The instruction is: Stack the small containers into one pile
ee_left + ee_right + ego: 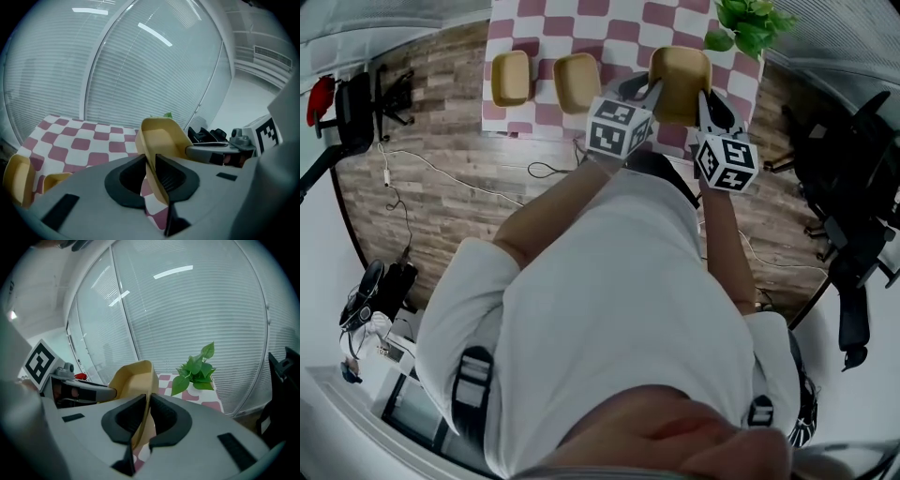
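Observation:
A tan container [681,82] hangs above the checkered table [546,28], carried by both grippers. My left gripper [654,91] is shut on its left wall, and in the left gripper view the tan container [161,140] has that wall pinched between the black pads [171,177]. My right gripper [705,101] is shut on its right wall; the right gripper view shows the tan container [133,380] clamped the same way. Two more tan containers, one [510,78] at the left and one [577,82] beside it, rest on the table.
A potted green plant [750,23] stands at the table's far right corner, also seen as the plant [197,369] in the right gripper view. Cables [441,169] lie on the wooden floor. Black office chairs [848,178] stand at the right, and window blinds [117,70] run behind the table.

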Demonstrator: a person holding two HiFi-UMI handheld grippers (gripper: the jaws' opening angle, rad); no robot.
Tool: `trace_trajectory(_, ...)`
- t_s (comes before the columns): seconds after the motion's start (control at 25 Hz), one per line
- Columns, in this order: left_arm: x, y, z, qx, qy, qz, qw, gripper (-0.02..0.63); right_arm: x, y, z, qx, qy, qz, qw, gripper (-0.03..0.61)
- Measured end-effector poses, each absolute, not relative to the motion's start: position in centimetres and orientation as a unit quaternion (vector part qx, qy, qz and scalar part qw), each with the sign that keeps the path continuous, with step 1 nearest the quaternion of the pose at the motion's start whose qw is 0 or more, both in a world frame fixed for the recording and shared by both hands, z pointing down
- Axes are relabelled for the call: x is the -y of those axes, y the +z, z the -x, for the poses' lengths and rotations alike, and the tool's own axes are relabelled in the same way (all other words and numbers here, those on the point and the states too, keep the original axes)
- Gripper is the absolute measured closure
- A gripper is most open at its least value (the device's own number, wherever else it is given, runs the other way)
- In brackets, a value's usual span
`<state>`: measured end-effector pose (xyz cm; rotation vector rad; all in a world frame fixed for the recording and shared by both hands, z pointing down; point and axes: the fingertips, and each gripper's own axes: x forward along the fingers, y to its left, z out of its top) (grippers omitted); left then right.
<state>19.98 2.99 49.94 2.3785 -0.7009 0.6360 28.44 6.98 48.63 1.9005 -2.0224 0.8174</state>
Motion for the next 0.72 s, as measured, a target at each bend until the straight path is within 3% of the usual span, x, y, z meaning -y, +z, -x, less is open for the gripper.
trace_trajectory(0.72,-3.4,47.5,-15.7,0.334,0.215,-0.876,0.274,0.535,-6.7,46.8,-24.8,0.732,0.266,-0.619,0.102,0.526)
